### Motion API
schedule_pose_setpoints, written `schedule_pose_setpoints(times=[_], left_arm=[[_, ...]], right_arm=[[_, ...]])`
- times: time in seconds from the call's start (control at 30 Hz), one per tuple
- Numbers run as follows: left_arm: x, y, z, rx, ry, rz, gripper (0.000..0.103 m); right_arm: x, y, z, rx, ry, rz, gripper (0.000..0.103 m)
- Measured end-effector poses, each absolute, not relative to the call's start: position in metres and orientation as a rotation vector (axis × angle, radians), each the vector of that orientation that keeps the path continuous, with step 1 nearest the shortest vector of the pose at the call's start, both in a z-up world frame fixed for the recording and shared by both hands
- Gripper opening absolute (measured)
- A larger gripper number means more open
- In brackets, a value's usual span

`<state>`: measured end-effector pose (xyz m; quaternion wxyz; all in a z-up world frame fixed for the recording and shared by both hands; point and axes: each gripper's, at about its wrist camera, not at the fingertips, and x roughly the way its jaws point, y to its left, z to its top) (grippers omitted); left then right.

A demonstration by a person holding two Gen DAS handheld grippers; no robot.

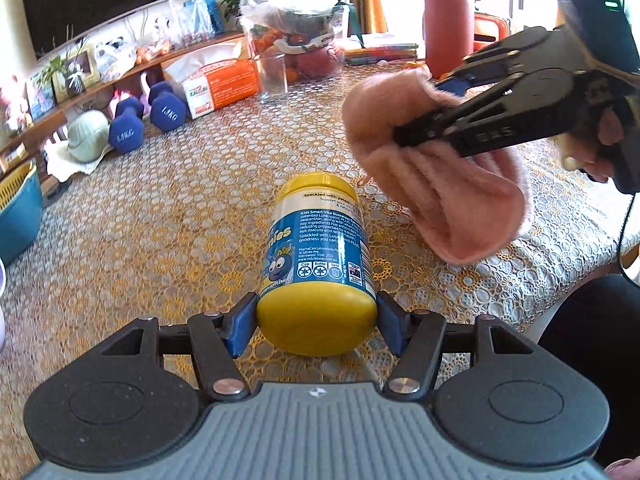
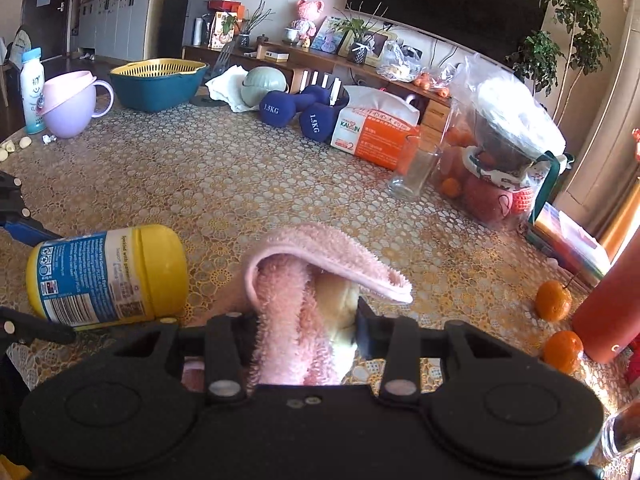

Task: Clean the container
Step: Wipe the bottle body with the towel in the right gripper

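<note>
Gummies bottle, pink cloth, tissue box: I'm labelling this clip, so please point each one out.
gummies bottle (image 1: pixel 320 248): left wrist view, on its blue label.
pink cloth (image 1: pixel 440 204): left wrist view, on the hanging fold.
tissue box (image 2: pixel 384 140): right wrist view, on its orange side.

two blue dumbbells (image 2: pixel 296 114) sit on the lace tablecloth (image 2: pixel 224 184) beside an orange tissue box (image 2: pixel 376 136). an empty glass (image 2: pixel 414 170) stands just in front of a bagged fruit bundle (image 2: pixel 504 152). two mandarins (image 2: pixel 554 300) lie near a red bottle (image 2: pixel 608 300). a teal basin (image 2: pixel 158 84) and lilac cup (image 2: pixel 72 108) are well apart from them.
</note>
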<state>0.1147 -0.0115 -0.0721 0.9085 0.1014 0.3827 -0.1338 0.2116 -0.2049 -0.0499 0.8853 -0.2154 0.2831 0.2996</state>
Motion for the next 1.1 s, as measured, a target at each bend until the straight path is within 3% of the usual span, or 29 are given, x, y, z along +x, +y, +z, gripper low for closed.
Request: schedule_pose_setpoints(times=[0.4, 1.03, 1.1], left_arm=[[0.111, 0.017, -0.065, 0.038, 0.827, -0.250, 0.062], [0.097, 0.033, -0.070, 0.088, 0.726, -0.223, 0.062], [0.092, 0.030, -0.071, 0.144, 0.690, -0.204, 0.074]], right_arm=[[0.134, -0.144, -0.008, -0.525, 0.429, 1.000, 0.040], [0.180, -0.097, -0.025, -0.628, 0.460, 0.933, 0.042], [0.182, -0.094, -0.024, -0.626, 0.462, 0.938, 0.043]])
